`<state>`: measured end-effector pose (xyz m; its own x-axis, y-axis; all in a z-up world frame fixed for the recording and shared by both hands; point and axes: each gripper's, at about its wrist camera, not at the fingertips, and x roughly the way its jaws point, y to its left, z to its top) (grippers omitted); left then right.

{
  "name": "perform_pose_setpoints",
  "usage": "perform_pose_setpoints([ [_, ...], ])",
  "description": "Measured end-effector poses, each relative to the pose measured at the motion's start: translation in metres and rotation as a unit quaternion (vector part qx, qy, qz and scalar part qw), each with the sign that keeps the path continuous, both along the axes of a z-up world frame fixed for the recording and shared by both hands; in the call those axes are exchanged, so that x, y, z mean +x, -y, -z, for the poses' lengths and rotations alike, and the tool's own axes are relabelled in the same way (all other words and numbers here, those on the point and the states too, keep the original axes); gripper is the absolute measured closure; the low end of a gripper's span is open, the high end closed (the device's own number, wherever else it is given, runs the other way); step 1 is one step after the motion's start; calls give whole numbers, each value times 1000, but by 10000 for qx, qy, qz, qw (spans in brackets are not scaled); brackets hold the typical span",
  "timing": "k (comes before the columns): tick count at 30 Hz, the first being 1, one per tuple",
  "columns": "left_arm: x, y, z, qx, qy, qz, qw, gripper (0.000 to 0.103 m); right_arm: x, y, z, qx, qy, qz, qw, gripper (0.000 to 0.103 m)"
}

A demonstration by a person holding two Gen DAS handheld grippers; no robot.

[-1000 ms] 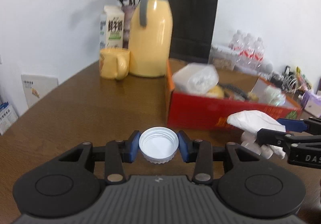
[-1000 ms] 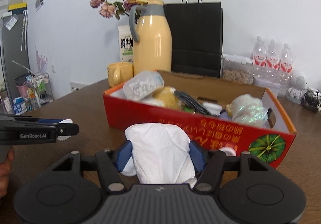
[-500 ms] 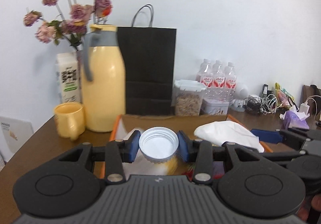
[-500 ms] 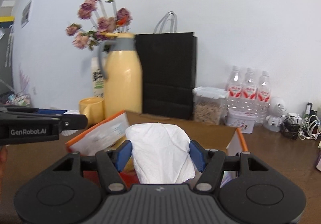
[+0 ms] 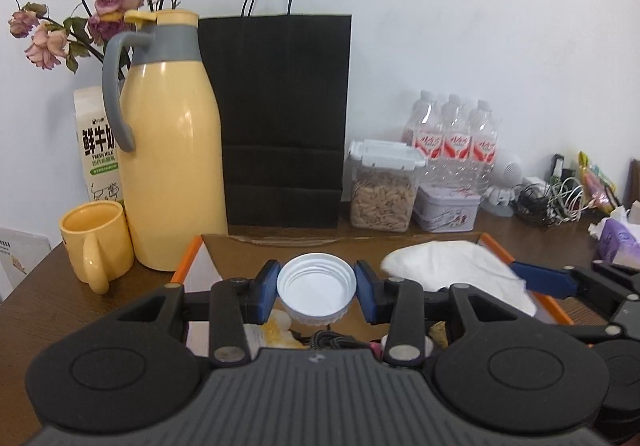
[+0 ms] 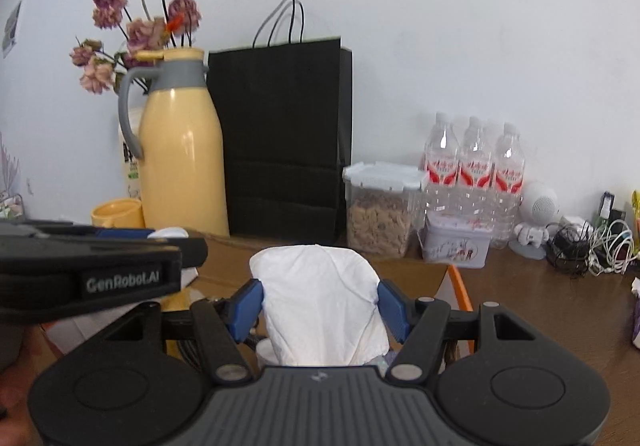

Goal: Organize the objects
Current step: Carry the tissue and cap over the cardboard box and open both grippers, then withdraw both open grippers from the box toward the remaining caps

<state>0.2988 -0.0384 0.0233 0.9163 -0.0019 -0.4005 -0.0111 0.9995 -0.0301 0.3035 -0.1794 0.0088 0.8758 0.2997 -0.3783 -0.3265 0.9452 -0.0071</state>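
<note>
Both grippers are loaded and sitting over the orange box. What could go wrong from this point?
1. The left gripper pinches the white lid only by its rim; it could pop out and miss the cardboard box.
2. The right gripper holds a soft white tissue bundle that may cling to the pads on release.
3. The grippers sit close side by side, so they might bump.

yellow jug (image 5: 170, 162), black bag (image 5: 282, 118) (upright)

Milk carton (image 5: 98, 150) reads "FRESH MILK"; left claw (image 6: 120, 278) reads "GenRobot.AI".
</note>
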Motion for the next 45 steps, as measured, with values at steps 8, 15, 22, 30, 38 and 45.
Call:
perform_pose_setpoints([
  [8, -12, -5, -9, 124, 239, -252, 9993, 0, -5, 3, 3, -77, -4, 129, 9999, 13],
  [15, -17, 1, -15, 204, 335, -258, 9989, 0, -11, 8, -4, 42, 0, 110, 9999, 0],
  [22, -23, 3, -18, 186, 385, -208, 9989, 0, -14, 10, -4, 9, -29, 129, 9999, 0],
  [30, -49, -1, -30, 78, 547, -128, 9984, 0, -36, 20, -12, 23, 105, 132, 9999, 0],
  [38, -84, -7, -31, 182, 663, -14, 9976, 0, -69, 39, -12, 45, 117, 69, 9999, 0],
  [45, -108, -17, -18, 296, 466, 126, 9984, 0, -97, 42, -5, -109, -11, -137, 9998, 0],
])
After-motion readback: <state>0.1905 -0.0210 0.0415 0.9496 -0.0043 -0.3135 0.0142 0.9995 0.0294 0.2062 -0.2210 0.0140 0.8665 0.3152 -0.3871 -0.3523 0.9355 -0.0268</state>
